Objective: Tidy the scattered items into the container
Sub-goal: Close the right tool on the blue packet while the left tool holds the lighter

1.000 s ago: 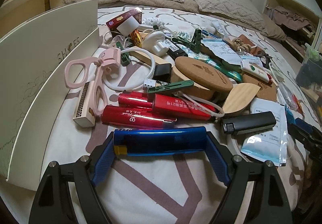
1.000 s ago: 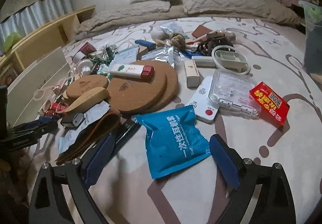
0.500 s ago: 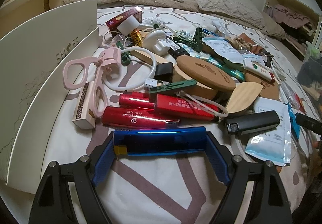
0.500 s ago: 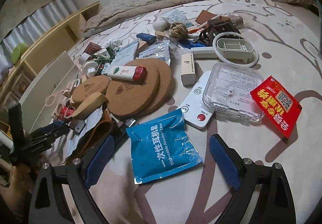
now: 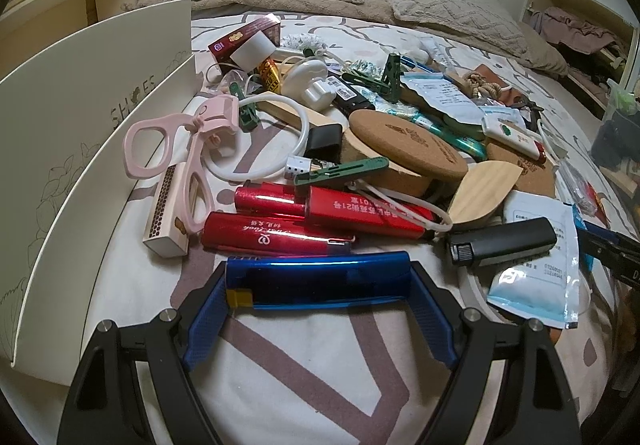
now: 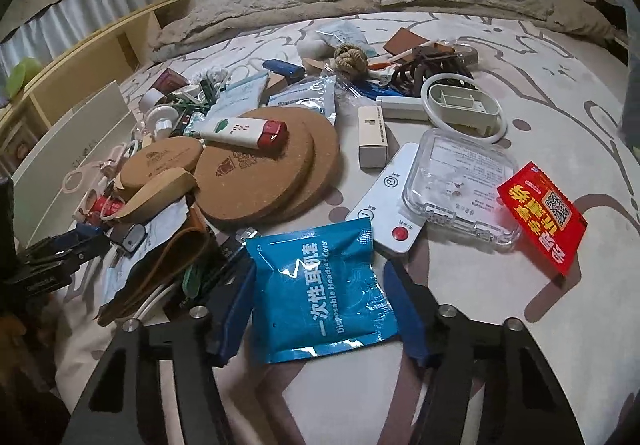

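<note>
The left gripper [image 5: 318, 285] is clamped end to end on a blue lighter [image 5: 316, 279] at the lower centre of its frame. Above it lie red lighters [image 5: 276, 233]; the cream shoe box [image 5: 80, 133] stands at the left edge. The right gripper [image 6: 320, 309] is closing around a blue sachet [image 6: 324, 285] at lower centre, its pads beside the sachet's edges.

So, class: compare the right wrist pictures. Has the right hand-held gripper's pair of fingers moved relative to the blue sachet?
Yes. The right hand-held gripper is closing: both blue fingers have come inward to flank the blue sachet, which lies between them.
</note>
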Demonstrator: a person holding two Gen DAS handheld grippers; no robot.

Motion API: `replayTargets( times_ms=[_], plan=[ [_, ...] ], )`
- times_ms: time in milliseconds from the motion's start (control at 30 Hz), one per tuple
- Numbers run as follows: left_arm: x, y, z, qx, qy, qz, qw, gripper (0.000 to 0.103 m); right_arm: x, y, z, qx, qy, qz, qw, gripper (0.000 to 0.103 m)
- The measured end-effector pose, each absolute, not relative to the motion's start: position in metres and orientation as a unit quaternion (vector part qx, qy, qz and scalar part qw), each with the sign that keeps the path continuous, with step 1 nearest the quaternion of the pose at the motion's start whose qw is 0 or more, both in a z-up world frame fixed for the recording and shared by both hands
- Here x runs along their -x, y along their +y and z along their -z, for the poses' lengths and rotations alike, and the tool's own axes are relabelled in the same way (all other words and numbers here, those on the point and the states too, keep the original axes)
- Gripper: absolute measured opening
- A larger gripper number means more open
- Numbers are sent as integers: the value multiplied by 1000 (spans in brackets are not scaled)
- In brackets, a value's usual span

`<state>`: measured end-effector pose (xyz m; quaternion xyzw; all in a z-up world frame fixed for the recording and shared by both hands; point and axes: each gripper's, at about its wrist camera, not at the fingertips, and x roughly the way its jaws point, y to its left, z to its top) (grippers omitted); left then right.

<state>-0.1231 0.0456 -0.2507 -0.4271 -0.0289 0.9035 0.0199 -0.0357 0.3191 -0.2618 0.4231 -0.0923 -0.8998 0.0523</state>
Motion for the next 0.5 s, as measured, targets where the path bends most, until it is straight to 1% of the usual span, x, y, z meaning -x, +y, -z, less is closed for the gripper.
replayTargets(
  times_ms=[233,500],
  plan=[
    [121,47,245,419,-21,-907,19,84,26,306,256,-412,-98,905,48,52],
    [119,48,233,403,-16,-915,24,84,19,299,249,-408,-96,907,36,48]
  ],
)
